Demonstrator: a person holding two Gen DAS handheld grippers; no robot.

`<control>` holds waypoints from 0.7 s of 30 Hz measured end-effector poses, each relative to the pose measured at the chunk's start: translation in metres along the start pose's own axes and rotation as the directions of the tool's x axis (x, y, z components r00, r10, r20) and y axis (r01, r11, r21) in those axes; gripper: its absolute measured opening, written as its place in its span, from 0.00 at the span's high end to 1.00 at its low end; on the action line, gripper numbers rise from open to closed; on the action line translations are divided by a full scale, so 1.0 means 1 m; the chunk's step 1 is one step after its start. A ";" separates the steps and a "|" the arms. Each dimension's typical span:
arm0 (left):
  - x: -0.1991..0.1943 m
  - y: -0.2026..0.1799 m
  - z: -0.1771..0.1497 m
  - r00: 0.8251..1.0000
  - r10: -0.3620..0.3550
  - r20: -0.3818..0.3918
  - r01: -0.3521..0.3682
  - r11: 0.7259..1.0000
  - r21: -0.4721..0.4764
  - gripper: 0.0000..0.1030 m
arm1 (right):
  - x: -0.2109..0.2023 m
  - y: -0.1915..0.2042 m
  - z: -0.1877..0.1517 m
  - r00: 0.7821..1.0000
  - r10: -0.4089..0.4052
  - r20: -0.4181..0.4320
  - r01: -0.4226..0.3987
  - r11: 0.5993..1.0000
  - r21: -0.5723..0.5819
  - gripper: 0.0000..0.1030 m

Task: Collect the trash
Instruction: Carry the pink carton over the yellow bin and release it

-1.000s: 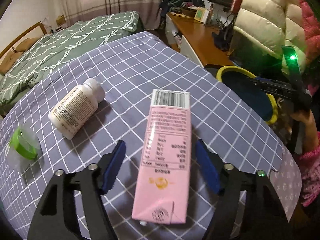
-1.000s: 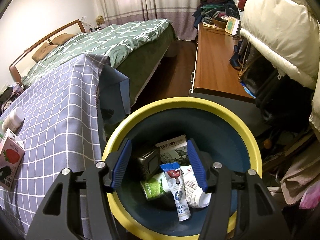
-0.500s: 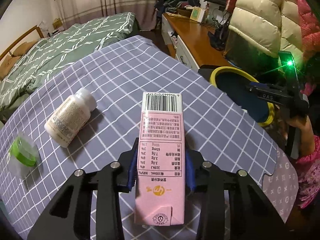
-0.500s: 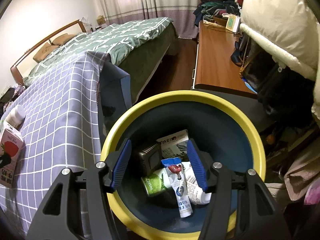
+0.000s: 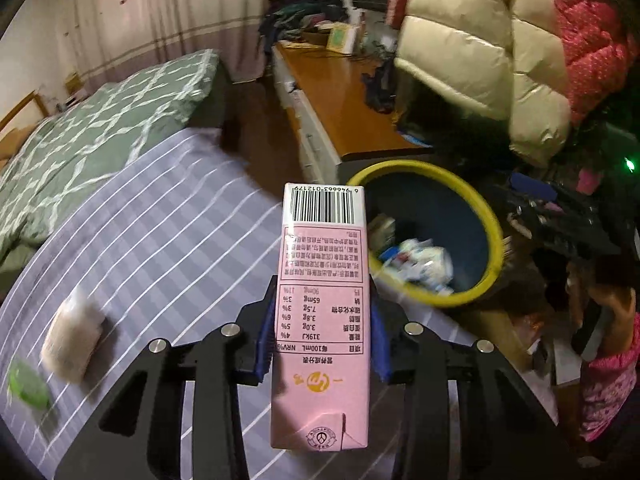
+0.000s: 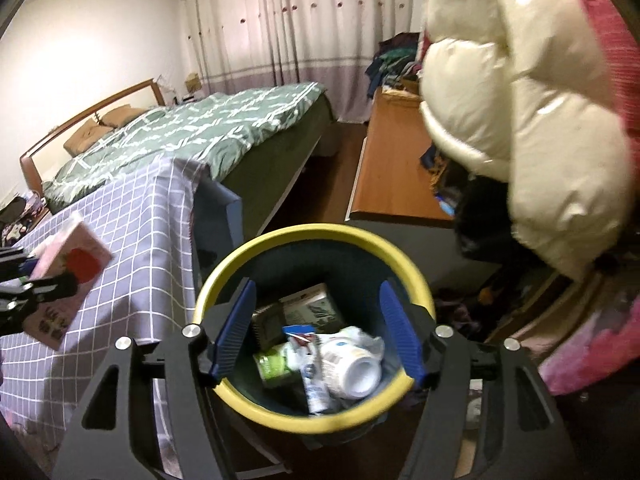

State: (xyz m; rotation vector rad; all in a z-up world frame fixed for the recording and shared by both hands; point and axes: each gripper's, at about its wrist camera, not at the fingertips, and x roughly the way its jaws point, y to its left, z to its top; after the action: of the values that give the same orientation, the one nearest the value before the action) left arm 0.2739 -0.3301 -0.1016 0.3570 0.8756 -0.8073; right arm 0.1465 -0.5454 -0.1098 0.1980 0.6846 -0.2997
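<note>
Left tool [image 5: 322, 332] clamped on pink carton [image 5: 322, 312], lifted above tabletop [image 5: 168, 248] near its edge beside yellow-rimmed bin [image 5: 494, 232], right tool [image 6: 318, 330] empty, jaws opening over bin's trash, white bottle [image 5: 74, 334] on tabletop

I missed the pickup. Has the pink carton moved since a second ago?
Yes. The pink carton, clamped in the left gripper, has left the checked cloth and swung toward the yellow-rimmed bin.

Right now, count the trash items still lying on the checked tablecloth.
2, both blurred: a white bottle lying on its side near the left edge, and a green item just beyond it at the frame's edge. Others may lie out of view.
</note>
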 end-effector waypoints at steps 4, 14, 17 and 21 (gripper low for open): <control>0.018 -0.034 0.027 0.998 -0.055 0.005 0.054 0.997 0.047 0.62 | -0.021 -0.021 -0.003 0.999 -0.033 0.032 0.032 0.999 0.019 0.38; 0.100 -0.092 0.080 0.994 -0.098 -0.052 0.101 0.993 0.068 0.61 | -0.053 -0.059 -0.013 0.982 -0.175 0.072 0.170 0.983 0.070 0.33; 0.106 -0.088 0.079 0.994 -0.096 -0.057 0.097 0.995 0.024 0.31 | -0.053 -0.060 -0.013 0.982 -0.174 0.068 0.170 0.983 0.071 0.33; 0.068 -0.071 0.064 0.996 -0.089 0.013 0.089 0.996 -0.015 0.22 | -0.047 -0.052 -0.008 0.987 -0.147 0.071 0.142 0.988 0.062 0.32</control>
State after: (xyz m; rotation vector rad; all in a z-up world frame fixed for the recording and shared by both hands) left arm 0.2808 -0.4461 -0.1143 0.3011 0.8905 -0.8839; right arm 0.0897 -0.5827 -0.0893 0.1908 0.6170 -0.4640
